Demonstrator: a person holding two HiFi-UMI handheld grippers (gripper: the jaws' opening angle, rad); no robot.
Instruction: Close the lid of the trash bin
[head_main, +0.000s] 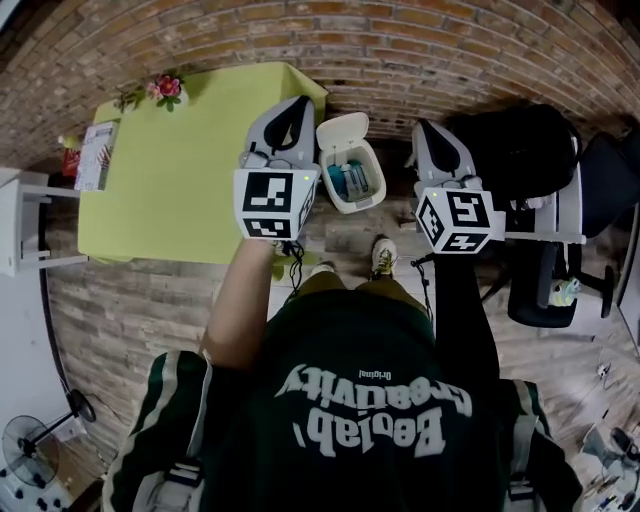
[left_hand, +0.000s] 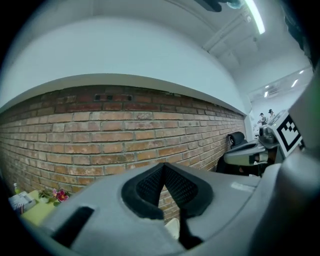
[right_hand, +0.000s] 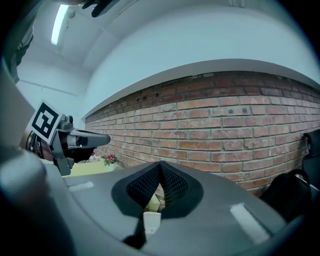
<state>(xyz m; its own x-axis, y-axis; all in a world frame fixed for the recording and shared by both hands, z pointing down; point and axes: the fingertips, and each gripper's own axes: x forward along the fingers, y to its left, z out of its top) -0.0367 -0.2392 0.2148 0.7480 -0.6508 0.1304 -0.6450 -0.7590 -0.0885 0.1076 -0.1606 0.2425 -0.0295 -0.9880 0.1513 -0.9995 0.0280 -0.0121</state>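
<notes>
A small white trash bin (head_main: 352, 180) stands on the wooden floor beside the green table, in the head view. Its lid (head_main: 341, 131) is tipped up and back, and blue and white rubbish shows inside. My left gripper (head_main: 297, 108) hovers just left of the bin, over the table's corner, jaws shut and empty. My right gripper (head_main: 427, 130) is held right of the bin, also shut on nothing. Both point at the brick wall. In the left gripper view the pads (left_hand: 150, 186) meet at the tip; in the right gripper view the pads (right_hand: 172, 184) also meet.
A yellow-green table (head_main: 180, 170) with flowers (head_main: 166, 88) and a box (head_main: 97, 155) lies left of the bin. A black office chair (head_main: 540, 170) stands at the right. The brick wall (head_main: 400, 50) runs behind. My feet (head_main: 383, 255) are just short of the bin.
</notes>
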